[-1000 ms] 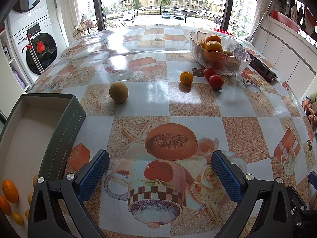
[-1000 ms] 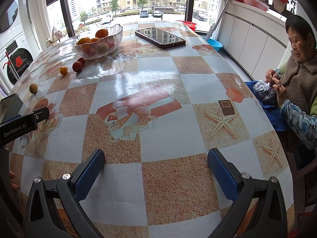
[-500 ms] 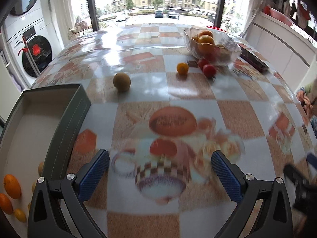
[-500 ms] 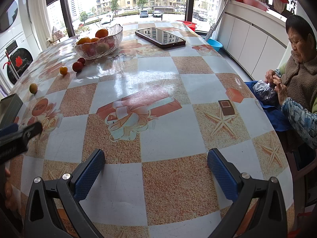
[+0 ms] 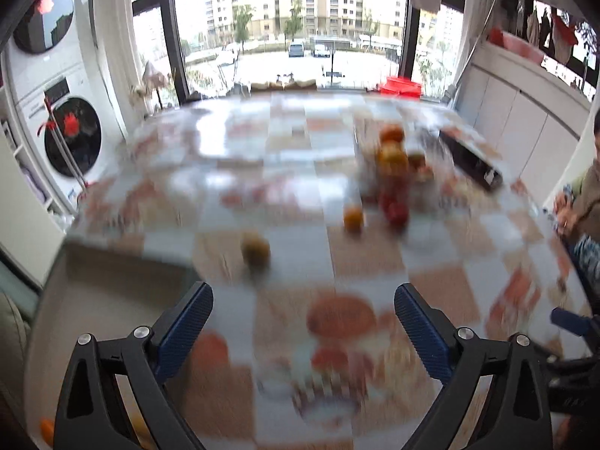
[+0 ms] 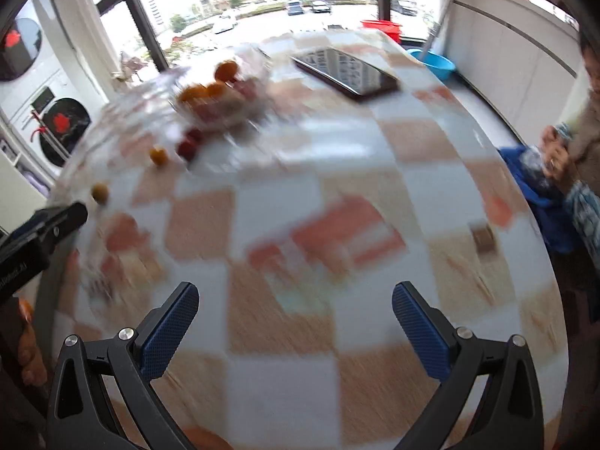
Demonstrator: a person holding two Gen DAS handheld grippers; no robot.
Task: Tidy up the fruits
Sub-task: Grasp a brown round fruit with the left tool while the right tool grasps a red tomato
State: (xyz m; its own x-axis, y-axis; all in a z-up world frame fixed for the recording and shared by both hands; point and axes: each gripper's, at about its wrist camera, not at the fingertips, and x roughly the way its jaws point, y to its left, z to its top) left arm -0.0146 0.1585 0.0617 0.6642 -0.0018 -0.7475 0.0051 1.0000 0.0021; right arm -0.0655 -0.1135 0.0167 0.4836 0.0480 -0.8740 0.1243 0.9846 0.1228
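Both views are motion-blurred. In the left wrist view a brownish-yellow round fruit lies on the checked table, with a small orange fruit and red fruits farther off beside a glass bowl of fruit. My left gripper is open and empty, above the table's near edge. A grey tray sits at the left, with small orange fruits in its near corner. My right gripper is open and empty over the table; the bowl and loose fruits lie far left.
A dark phone lies on the table's far side, right of the bowl. A seated person is at the table's right edge. Washing machines stand to the left. The left gripper shows at the right wrist view's left edge.
Both grippers have pulled back and tilted up, so the fruit and bowl look farther away and the window fills more of each view. Both stay open and empty.
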